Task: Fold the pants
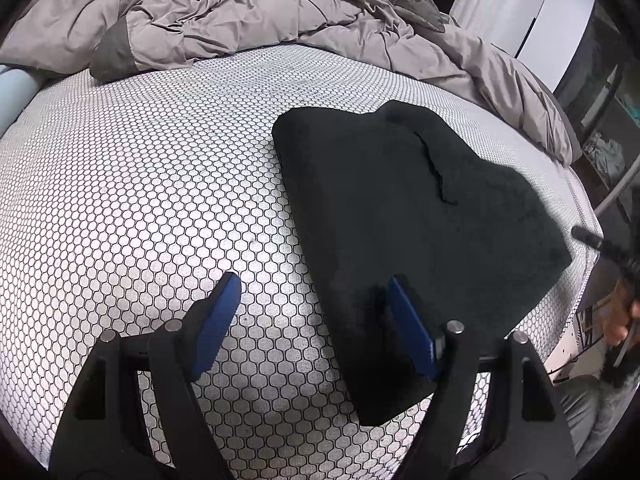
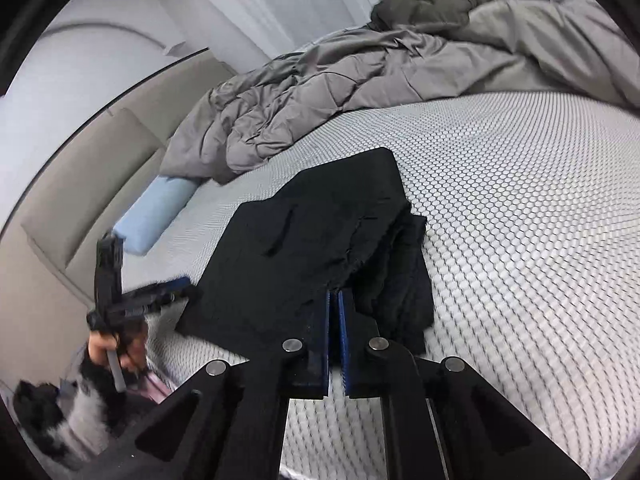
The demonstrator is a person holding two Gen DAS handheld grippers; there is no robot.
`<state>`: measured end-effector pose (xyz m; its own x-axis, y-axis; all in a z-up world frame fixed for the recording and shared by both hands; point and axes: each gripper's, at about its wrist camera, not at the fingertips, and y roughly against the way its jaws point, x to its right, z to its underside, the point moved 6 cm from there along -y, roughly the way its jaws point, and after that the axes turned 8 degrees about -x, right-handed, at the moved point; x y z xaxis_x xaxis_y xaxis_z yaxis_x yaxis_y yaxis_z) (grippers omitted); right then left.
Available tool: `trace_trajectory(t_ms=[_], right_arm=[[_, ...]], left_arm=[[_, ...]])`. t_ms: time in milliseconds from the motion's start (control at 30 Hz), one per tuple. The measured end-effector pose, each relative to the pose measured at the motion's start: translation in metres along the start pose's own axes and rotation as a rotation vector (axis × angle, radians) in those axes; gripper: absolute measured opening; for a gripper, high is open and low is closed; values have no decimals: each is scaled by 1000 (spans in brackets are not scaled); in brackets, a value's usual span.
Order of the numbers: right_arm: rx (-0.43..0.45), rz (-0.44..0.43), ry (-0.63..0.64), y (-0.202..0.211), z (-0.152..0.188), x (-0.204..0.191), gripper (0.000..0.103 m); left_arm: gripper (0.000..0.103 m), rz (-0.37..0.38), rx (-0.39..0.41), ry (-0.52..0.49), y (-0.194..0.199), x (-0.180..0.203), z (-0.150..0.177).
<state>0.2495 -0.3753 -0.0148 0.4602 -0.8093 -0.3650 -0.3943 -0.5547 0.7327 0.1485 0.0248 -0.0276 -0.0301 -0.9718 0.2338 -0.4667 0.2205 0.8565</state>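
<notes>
**Folded Pants: Gripper Positions**

The black pants point(image 1: 400, 216) lie folded on the bed point(image 1: 140, 184), long axis running near to far. Left hand-held gripper point(image 1: 316, 312) gapes wide, empty, straddling the near-left edge. Right hand-held gripper point(image 2: 334, 300) is clamped together, apparently empty, at the near edge

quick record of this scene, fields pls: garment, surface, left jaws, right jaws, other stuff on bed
garment: black pants, folded into a compact stack, lying flat
surface: mattress with honeycomb-pattern cover
left gripper: jaws open, one finger over the pants' near edge, nothing gripped
right gripper: jaws shut, empty, at the pants' near edge
other: rumpled grey duvet at far side; light blue roll by the bed edge
</notes>
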Motion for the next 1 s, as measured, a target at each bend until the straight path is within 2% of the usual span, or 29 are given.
trace_trajectory(t_ms=[33, 100, 200, 333, 367, 533, 633, 700, 800, 833, 1000], right_arm=[[-11, 62, 14, 0, 5, 4, 5], [-83, 123, -7, -17, 13, 17, 5], [-130, 95, -58, -28, 17, 31, 10], [-43, 13, -123, -12, 8, 38, 44], [-24, -27, -142, -9, 7, 39, 48], [-56, -115, -177, -17, 6, 40, 48], [-80, -115, -225, -23, 4, 49, 48], [-37, -92, -264, -14, 1, 60, 48], [29, -158, -281, 3, -2, 61, 48], [29, -155, -270, 3, -1, 58, 49], [-100, -86, -190, -31, 4, 42, 49]], left_arm=[[74, 1, 0, -1, 0, 0, 0], [74, -3, -3, -3, -1, 1, 0], [74, 0, -4, -11, -1, 3, 0], [74, 0, -2, -23, -2, 7, -1], [74, -1, -5, -25, -3, 8, 0], [74, -10, -18, -28, -7, 8, 0], [74, -11, -12, -27, -5, 7, 1], [74, -8, -9, -22, -4, 5, 1], [74, -10, -14, -13, -5, 1, 0], [74, -10, -17, -13, -6, 1, 0], [74, -14, -16, -38, -7, 9, 0]])
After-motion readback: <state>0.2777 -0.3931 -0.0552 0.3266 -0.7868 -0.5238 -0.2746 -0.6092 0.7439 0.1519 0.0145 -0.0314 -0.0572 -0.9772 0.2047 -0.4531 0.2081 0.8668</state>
